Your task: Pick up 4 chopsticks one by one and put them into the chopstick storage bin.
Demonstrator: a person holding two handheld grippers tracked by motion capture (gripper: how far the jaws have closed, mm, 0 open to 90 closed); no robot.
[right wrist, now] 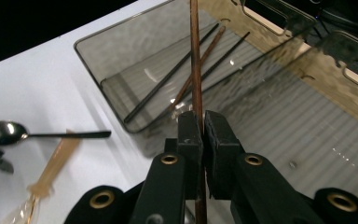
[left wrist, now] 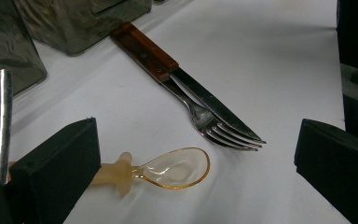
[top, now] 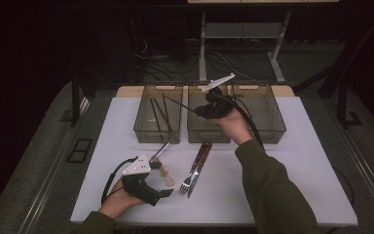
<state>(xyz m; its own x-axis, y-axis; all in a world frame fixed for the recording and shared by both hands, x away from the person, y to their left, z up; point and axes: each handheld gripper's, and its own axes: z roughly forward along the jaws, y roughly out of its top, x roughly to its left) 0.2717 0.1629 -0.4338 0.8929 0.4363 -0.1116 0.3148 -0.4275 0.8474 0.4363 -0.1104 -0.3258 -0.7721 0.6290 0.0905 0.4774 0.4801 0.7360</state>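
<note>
Right gripper [right wrist: 200, 135] clamped on a brown chopstick [right wrist: 195, 60], upper centre over the left bin [top: 157, 114]. Left gripper [left wrist: 196, 154] wide open, empty, lower left.

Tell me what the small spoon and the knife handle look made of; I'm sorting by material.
The small spoon looks like translucent amber plastic: light passes through its glossy bowl. The knife handle looks like reddish-brown wood, satin finished, with small rivets showing.
</note>
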